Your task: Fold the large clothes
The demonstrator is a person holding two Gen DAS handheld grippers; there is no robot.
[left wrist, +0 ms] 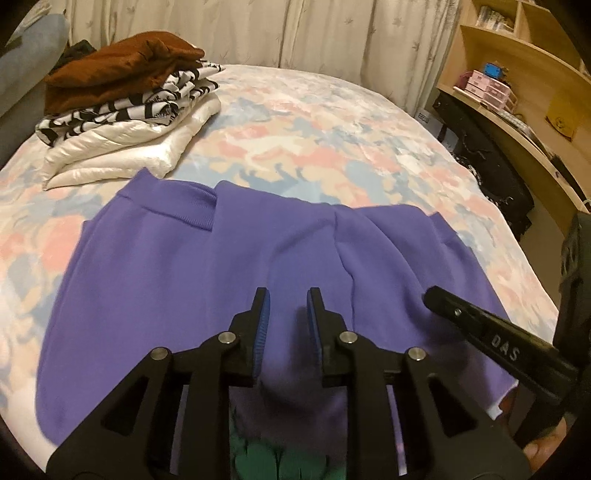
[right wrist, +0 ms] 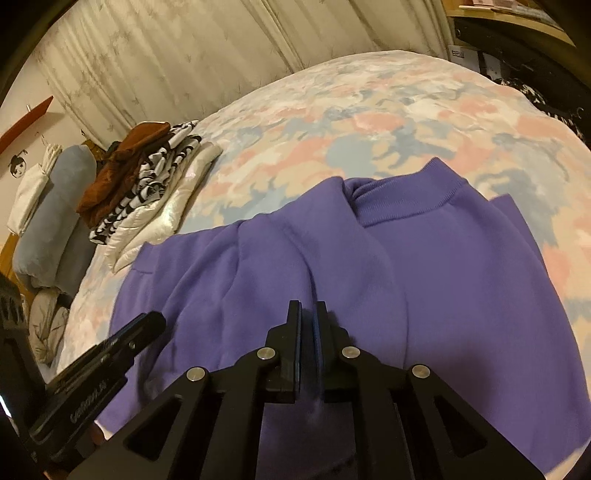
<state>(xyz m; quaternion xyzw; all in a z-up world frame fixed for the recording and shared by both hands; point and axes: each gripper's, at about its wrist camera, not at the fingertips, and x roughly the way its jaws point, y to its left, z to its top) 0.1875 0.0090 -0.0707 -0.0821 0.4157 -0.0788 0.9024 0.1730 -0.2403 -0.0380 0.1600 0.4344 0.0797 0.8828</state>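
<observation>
A purple sweatshirt (left wrist: pixel 207 258) lies spread on the bed with its sleeves folded in and its ribbed collar (left wrist: pixel 173 210) at the far side. It also shows in the right wrist view (right wrist: pixel 443 288). My left gripper (left wrist: pixel 288 299) hovers over its near part, jaws a little apart with nothing between them. My right gripper (right wrist: pixel 307 308) is over the sweatshirt's near middle, its jaws almost together; whether cloth is pinched between them is not clear. The right gripper's finger (left wrist: pixel 480 332) shows at the right of the left wrist view, and the left gripper's finger (right wrist: pixel 110 347) at the left of the right wrist view.
A pile of folded clothes (left wrist: pixel 125 107) sits at the bed's far left: brown on top, black-and-white patterned, white padded below. The bed has a pastel floral cover (left wrist: pixel 332 140). Curtains (left wrist: pixel 258 29) hang behind. Wooden shelves (left wrist: pixel 517 85) stand at the right. Grey pillows (right wrist: pixel 55 221) lie left.
</observation>
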